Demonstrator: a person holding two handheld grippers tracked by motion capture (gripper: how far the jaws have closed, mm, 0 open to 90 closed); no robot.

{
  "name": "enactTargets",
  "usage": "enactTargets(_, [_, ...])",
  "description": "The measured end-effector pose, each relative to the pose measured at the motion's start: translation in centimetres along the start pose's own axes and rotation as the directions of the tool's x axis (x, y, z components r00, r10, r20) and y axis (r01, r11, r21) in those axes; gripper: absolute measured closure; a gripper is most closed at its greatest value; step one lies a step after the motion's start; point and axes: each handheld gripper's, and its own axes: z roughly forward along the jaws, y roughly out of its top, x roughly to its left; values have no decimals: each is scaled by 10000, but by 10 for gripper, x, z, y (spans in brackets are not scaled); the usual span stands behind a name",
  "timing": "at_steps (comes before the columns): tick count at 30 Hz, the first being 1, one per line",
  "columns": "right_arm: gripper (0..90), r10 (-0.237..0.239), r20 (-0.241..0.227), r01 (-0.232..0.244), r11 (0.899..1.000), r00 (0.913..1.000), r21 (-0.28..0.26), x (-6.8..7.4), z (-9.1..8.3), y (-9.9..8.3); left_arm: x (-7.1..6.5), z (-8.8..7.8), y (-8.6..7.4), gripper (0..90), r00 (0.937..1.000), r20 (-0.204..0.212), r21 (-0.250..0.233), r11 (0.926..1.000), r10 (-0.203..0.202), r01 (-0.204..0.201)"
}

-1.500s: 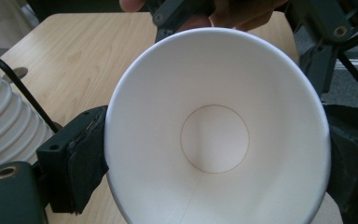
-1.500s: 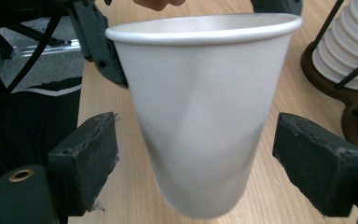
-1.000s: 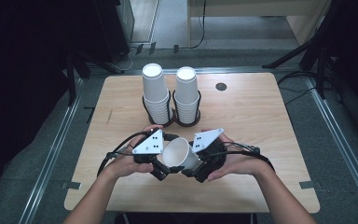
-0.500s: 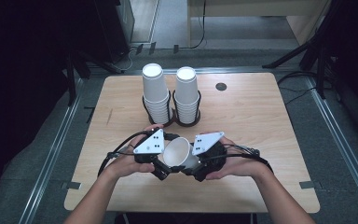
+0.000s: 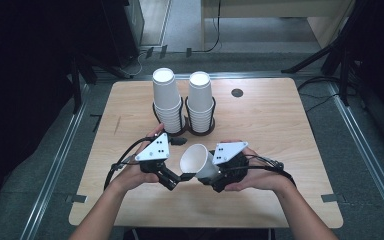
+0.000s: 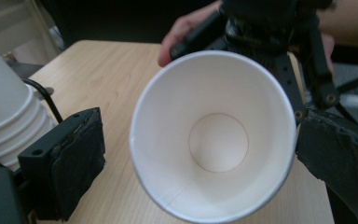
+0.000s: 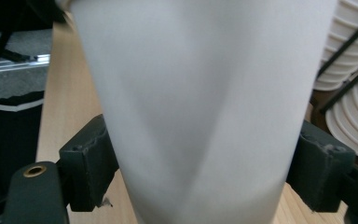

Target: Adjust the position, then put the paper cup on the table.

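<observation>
High view: paper cup [image 5: 198, 161] held above bench [image 5: 280, 130], in front of 2 cup stacks [image 5: 166, 97] | right hand-held gripper [image 5: 214, 175] has just been closing, now pinching cup base | left hand-held gripper [image 5: 179, 178] spread around rim, pads clear | advice: rim to be gripped lightly, crushing avoided.

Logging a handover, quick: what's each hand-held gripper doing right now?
Left hand-held gripper: open, jaws either side of the paper cup.
Right hand-held gripper: closed on the cup.

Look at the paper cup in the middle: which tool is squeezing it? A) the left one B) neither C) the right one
C: the right tool has both pads pressed on the cup, while the left tool stands open around its rim.
</observation>
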Motion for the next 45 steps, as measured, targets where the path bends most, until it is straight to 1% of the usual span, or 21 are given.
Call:
enactTargets(9, [192, 732, 840, -676, 9955, 9938, -669, -11, -11, -20, 16, -28, -17, 18, 9876, -612, -1601, 9781, -1447, 1333])
enactTargets(12, [192, 1136, 1375, -985, 9888, 9840, -1123, -16, -16, -28, 16, -34, -32, 18, 9773, -1115, -1781, 9711, -1802, 1587])
enactTargets(17, [189, 2192, 2235, -1730, 9625, 9497, -2089, -26, -25, -43, 16, -43, -58, 18, 9533, -1792, -1952, 9585, -2432, 2079])
enactTargets(18, [188, 2601, 2654, -1972, 9502, 9284, -2414, -30, -28, -50, 15, -46, -69, 18, 9421, -1991, -2003, 9523, -2698, 2303])
enactTargets(19, [188, 2601, 2654, -1972, 9502, 9284, -2414, -30, -28, -50, 15, -46, -69, 18, 9421, -1991, -2003, 9523, -2698, 2303])
enactTargets(20, [187, 2998, 3158, -2171, 9377, 9002, -2715, -32, -31, -57, 14, -49, -79, 18, 9306, -2235, -2050, 9474, -2899, 2459])
enactTargets(23, [187, 3529, 3675, -2456, 9192, 8605, -3078, -37, -35, -68, 14, -56, -93, 18, 9123, -2582, -2098, 9403, -3178, 2682])
enactTargets(25, [187, 3729, 3767, -2581, 9112, 8480, -3210, -39, -37, -72, 14, -59, -97, 18, 9043, -2723, -2152, 9368, -3287, 2757])
enactTargets(26, [187, 3997, 4015, -2733, 9012, 8241, -3362, -42, -40, -79, 15, -64, -106, 18, 8871, -2976, -2205, 9295, -3528, 2957])
enactTargets(27, [187, 4131, 4171, -2799, 8962, 8096, -3442, -43, -41, -82, 15, -67, -111, 18, 8801, -3105, -2189, 9280, -3593, 3016])
enactTargets(32, [185, 4617, 4644, -3071, 8762, 7557, -3714, -48, -45, -96, 16, -78, -132, 18, 8361, -3681, -2188, 9119, -4068, 3474])
enactTargets(33, [185, 4682, 4777, -3106, 8741, 7433, -3735, -49, -45, -98, 16, -78, -132, 18, 8361, -3681, -2188, 9119, -4068, 3474])
enactTargets(34, [184, 4752, 4901, -3131, 8713, 7307, -3778, -51, -45, -101, 17, -81, -139, 18, 8195, -3864, -2185, 9053, -4231, 3644])
enactTargets(35, [184, 4752, 4901, -3131, 8713, 7307, -3778, -51, -45, -101, 17, -81, -139, 18, 8195, -3864, -2185, 9053, -4231, 3644])
enactTargets(36, [184, 5019, 5070, -3278, 8578, 7007, -3959, -53, -46, -105, 18, -83, -143, 18, 8143, -3890, -2205, 9018, -4308, 3717])
enactTargets(38, [184, 5216, 5241, -3381, 8475, 6732, -4092, -55, -47, -110, 19, -88, -150, 18, 7958, -4061, -2259, 8932, -4492, 3889])
enactTargets(39, [184, 5216, 5241, -3381, 8475, 6732, -4092, -55, -47, -110, 19, -88, -150, 18, 7958, -4061, -2259, 8932, -4492, 3889])
enactTargets(41, [183, 5364, 5394, -3501, 8402, 6491, -4142, -57, -47, -115, 19, -90, -153, 18, 7832, -4249, -2226, 8910, -4539, 3956])
enactTargets(43, [183, 5389, 5615, -3566, 8405, 6280, -4078, -58, -47, -119, 21, -92, -157, 18, 7642, -4346, -2332, 8791, -4766, 4157])
enactTargets(44, [183, 5461, 5757, -3666, 8369, 6086, -4065, -58, -46, -123, 21, -94, -160, 18, 7405, -4674, -2321, 8753, -4829, 4243])
enactTargets(45, [183, 5461, 5757, -3666, 8369, 6086, -4065, -58, -46, -123, 21, -94, -160, 18, 7405, -4674, -2321, 8753, -4829, 4243])
